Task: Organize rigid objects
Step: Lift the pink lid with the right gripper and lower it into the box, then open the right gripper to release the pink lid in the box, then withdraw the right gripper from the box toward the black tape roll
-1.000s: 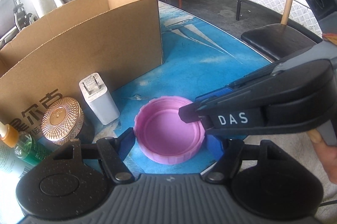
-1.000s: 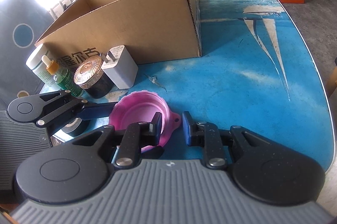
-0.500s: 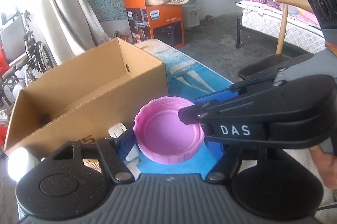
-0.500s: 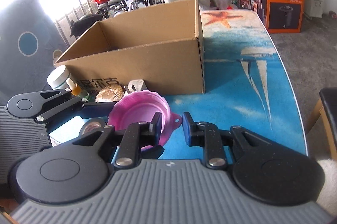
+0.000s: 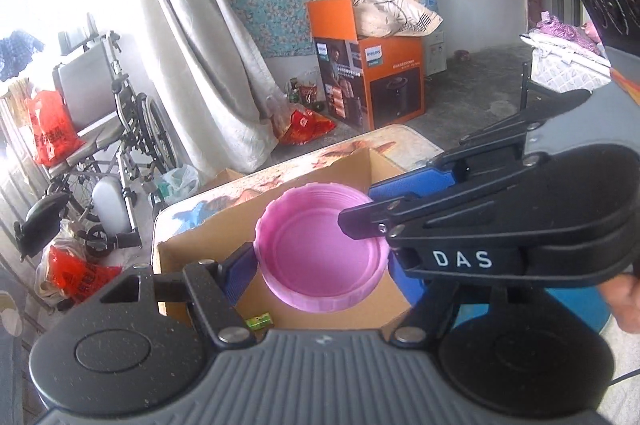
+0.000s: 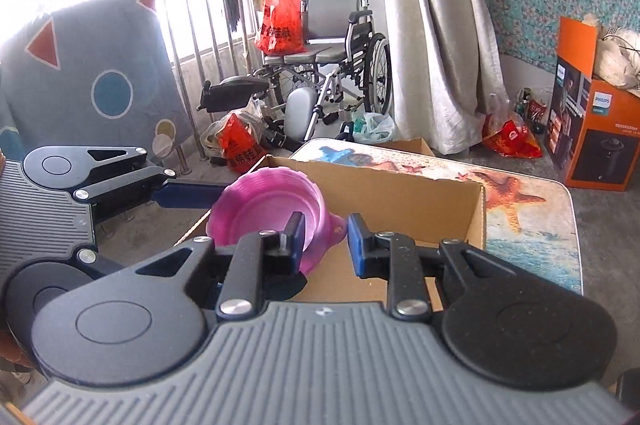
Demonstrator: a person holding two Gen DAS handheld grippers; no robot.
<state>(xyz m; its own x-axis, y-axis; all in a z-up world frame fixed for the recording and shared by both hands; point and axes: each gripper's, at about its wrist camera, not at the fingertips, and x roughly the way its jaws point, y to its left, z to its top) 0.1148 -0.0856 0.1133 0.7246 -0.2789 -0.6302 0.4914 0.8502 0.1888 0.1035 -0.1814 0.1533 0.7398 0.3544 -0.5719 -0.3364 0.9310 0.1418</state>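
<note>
Our left gripper (image 5: 322,267) has its two blue pads pressed against opposite sides of the pink lid (image 5: 322,249), the jaws spread fairly wide to span it. The lid sits between them with its hollow side up and its ribbed rim showing. Our right gripper (image 6: 323,240) comes in from the right side of the left wrist view, marked with the letters DAS, and its jaws stand close together. In the right wrist view its left pad lies inside the lid's wall and its right pad is just outside, near a small tab on the lid's rim; a narrow gap shows between the right pad and the tab, so we cannot tell from that view alone how firmly it pinches. By all we can see, the lid's wall is what it has hold of.

The lid hangs in the air above the open cardboard box (image 6: 400,193), over the near part of its opening. Inside the box, on the floor, a small green item (image 5: 259,322) lies near the front wall. The box stands on a table (image 6: 532,225) covered with a blue sea print with starfish.

Beyond the table stand a wheelchair (image 6: 340,37), a pale curtain (image 5: 192,37) and an orange carton (image 5: 372,77).
</note>
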